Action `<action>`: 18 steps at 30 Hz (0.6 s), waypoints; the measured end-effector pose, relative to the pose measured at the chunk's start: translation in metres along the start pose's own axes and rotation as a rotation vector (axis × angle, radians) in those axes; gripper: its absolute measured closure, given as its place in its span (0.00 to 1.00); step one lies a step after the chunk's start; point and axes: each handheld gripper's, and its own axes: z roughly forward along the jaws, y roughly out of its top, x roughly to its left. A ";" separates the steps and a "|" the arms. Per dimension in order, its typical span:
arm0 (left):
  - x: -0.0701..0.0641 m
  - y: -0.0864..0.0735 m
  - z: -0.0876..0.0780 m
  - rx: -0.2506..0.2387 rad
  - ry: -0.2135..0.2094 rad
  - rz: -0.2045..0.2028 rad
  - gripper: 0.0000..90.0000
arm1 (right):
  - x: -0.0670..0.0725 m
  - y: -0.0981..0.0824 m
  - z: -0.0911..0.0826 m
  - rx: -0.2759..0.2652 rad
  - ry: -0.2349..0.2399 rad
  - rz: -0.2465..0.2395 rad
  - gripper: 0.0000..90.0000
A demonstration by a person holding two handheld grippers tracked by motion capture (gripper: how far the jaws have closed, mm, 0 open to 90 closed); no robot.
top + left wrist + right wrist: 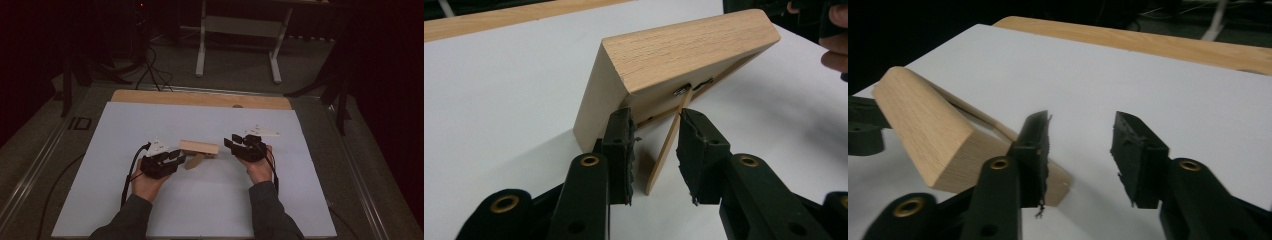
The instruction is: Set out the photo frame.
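A: How are the hands set?

B: In the high view both forearms come up from six o'clock in dark sleeves. The left hand sits at about seven o'clock of the bench's middle, its left tool pointing toward three o'clock. The right hand sits at about four o'clock, its right tool pointing toward nine o'clock. The two face each other across the wooden frame.

A: And where is the frame?

B: Near the middle of the white bench, between the two tools. It leans on a thin wooden strut that slants out from its back toward six o'clock.

A: What is the left tool doing?

B: In the left gripper view its jaws stand partly apart, one either side of the strut, below the frame's back. The strut passes close by the right-hand jaw; I cannot tell if a pad presses on it.

A: The right tool?

B: In the right gripper view the jaws gape with bare bench between them. The frame's end lies at nine o'clock of the left-hand jaw, just beside or behind it.

A: Any containers?

B: I see no container on the bench.
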 end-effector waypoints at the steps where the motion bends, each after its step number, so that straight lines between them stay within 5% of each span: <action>1: 0.000 0.000 0.001 0.001 -0.004 -0.002 0.74 | 0.001 0.000 0.002 0.004 0.002 -0.004 0.68; 18: 0.000 0.002 0.011 0.031 -0.019 0.010 0.84 | 0.009 -0.003 0.024 0.023 0.051 -0.031 0.97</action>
